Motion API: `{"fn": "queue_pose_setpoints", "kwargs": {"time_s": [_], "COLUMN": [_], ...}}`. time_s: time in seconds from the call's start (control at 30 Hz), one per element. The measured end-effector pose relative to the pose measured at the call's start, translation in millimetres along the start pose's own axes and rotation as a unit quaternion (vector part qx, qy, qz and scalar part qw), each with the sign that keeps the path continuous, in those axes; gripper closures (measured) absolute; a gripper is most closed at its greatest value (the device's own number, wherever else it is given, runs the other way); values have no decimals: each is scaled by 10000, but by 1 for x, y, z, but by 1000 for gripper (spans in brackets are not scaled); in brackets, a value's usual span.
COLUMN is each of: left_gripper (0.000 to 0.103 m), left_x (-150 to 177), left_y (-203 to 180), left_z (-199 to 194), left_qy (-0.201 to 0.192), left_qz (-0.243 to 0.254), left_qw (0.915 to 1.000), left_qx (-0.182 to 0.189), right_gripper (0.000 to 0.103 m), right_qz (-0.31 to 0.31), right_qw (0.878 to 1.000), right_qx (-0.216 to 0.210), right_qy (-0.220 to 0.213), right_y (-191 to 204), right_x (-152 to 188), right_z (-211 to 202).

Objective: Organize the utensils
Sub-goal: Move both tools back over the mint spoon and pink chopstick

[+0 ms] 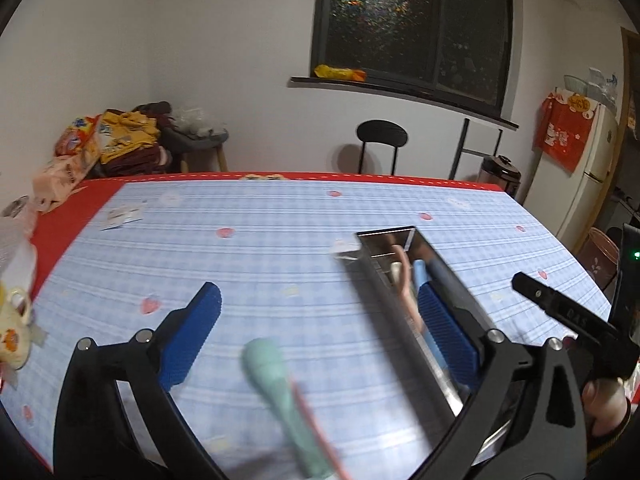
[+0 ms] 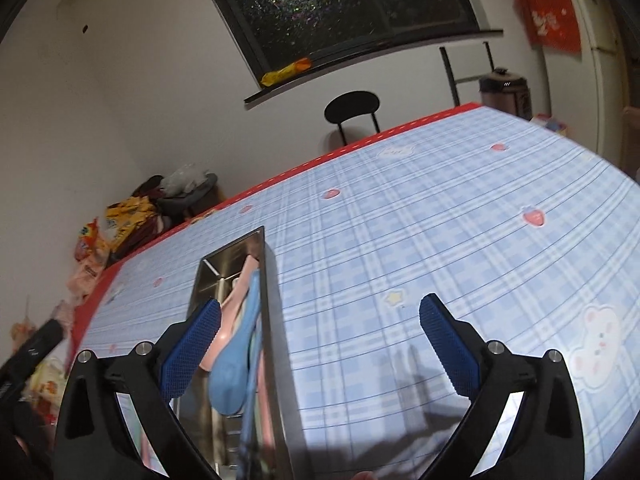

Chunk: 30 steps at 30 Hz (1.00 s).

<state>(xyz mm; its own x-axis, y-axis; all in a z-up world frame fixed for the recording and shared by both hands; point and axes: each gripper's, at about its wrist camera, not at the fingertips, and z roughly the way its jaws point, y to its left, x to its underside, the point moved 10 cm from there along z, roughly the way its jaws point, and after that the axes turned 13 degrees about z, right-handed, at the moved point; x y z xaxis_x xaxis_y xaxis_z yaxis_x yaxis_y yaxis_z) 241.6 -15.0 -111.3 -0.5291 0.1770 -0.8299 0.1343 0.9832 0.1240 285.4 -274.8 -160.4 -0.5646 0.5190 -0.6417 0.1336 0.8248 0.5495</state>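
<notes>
Left to right on the checked cloth (image 1: 280,216): left gripper (image 1: 316,328) spread wide and empty above a green spoon (image 1: 276,392), blurred, with a thin pink utensil (image 1: 316,420) against it, both outside the steel tray (image 1: 404,320) to the right, so seemingly still to be put away; pink and blue spoons already in the tray. Only in the right wrist view: right gripper (image 2: 320,344) likewise wide open and empty, its left pad over the tray, the blue spoon (image 2: 236,364) atop the pink spoon (image 2: 236,300); green spoon absent there.
</notes>
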Motion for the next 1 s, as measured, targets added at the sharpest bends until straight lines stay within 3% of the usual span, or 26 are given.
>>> {"fn": "queue_pose_setpoints", "kwargs": {"time_s": [0.2,0.43,0.7,0.83,1.0], "left_gripper": [6,6,6,6,6], "left_x": [24,51,82,94,108], "left_y": [36,54,59,59,59], "left_z": [-25,-36,-38,-35,-33], "left_qy": [25,65,123,161,197], "left_qz": [16,112,117,128,182], "left_qw": [10000,9997,9987,9981,9972], "left_qx": [25,211,480,577,700], "right_gripper": [6,6,6,6,32], "right_qz": [-416,-821,-1056,-1257,-1674], "right_qw": [9983,9942,9929,9917,9853], "right_qx": [284,239,443,280,63], "right_qy": [-277,-655,-314,-12,335], "right_y": [6,29,37,51,77], "right_x": [12,30,70,92,122], "right_z": [-17,-62,-77,-78,-79]}}
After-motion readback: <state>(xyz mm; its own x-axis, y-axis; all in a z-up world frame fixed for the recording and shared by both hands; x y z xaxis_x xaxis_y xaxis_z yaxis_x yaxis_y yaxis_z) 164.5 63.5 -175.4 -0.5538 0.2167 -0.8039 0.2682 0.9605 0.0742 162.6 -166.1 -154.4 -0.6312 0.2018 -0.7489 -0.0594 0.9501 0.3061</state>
